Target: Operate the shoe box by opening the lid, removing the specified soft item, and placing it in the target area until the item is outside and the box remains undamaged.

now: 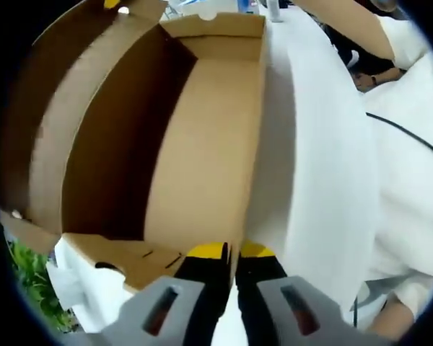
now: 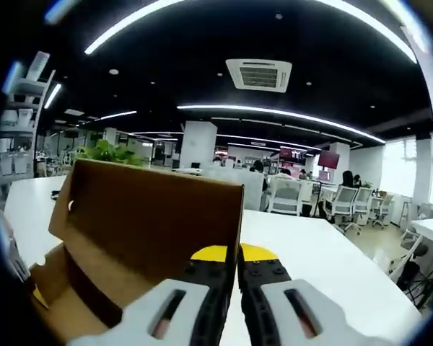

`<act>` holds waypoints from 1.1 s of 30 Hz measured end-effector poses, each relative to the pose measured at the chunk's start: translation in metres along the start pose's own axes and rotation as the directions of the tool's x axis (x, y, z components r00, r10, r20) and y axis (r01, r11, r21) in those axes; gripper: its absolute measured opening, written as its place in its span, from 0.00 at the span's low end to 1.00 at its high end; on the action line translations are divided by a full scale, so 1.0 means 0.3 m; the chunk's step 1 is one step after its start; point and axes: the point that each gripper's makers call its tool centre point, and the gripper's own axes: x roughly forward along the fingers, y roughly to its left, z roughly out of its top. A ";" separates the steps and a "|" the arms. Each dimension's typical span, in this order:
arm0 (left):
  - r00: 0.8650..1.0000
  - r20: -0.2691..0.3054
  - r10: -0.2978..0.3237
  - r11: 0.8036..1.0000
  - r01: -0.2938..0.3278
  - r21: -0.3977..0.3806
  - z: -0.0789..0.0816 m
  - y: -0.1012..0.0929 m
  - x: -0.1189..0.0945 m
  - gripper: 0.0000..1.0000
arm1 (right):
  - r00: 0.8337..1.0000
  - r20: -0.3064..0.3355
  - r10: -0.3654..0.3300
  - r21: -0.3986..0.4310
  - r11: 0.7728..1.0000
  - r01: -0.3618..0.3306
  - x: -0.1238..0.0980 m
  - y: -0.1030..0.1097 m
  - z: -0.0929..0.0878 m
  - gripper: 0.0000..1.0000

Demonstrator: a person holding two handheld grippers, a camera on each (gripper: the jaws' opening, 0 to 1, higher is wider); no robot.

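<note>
Left gripper view: looking down into an open shoe box (image 1: 166,144), brown cardboard, interior bare as far as visible, no soft item in sight. Left tongs (image 1: 231,252) at bottom centre, yellow-tipped jaws drawn together on the box's near wall edge — apparently pinching the rim to steady the box, though whether cardboard really sits between the tips cannot be told for certain. White table (image 1: 310,166) spread across the right half of the frame; lid (image 1: 94,21) thrown back at upper left. White crumpled material (image 1: 76,277) at lower left, just beside the box's near corner — possibly the soft item already out, or only packing paper; not clear.

Right gripper view: raised lid panel (image 2: 151,216) standing across the left and centre of the frame, open-plan office and ceiling lights behind. Right tongs (image 2: 237,254) at bottom centre, jaws closed with almost no gap, tips right at the lid's lower right edge — seemingly holding the lid open so the box stays accessible, but actual grip hidden. Judged stage: lid opened, box undamaged, removal either done or pending.
</note>
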 end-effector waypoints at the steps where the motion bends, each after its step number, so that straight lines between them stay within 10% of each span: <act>1: 1.000 0.001 0.000 1.000 0.000 -0.002 0.000 0.002 0.000 0.03 | 1.000 0.005 0.002 0.005 1.000 -0.002 -0.003 -0.002 0.004 0.01; 33: 0.999 0.021 0.042 0.999 -0.042 -0.003 -0.001 0.010 -0.002 0.05 | 0.983 0.178 0.049 0.019 0.998 -0.053 -0.217 0.047 0.033 0.00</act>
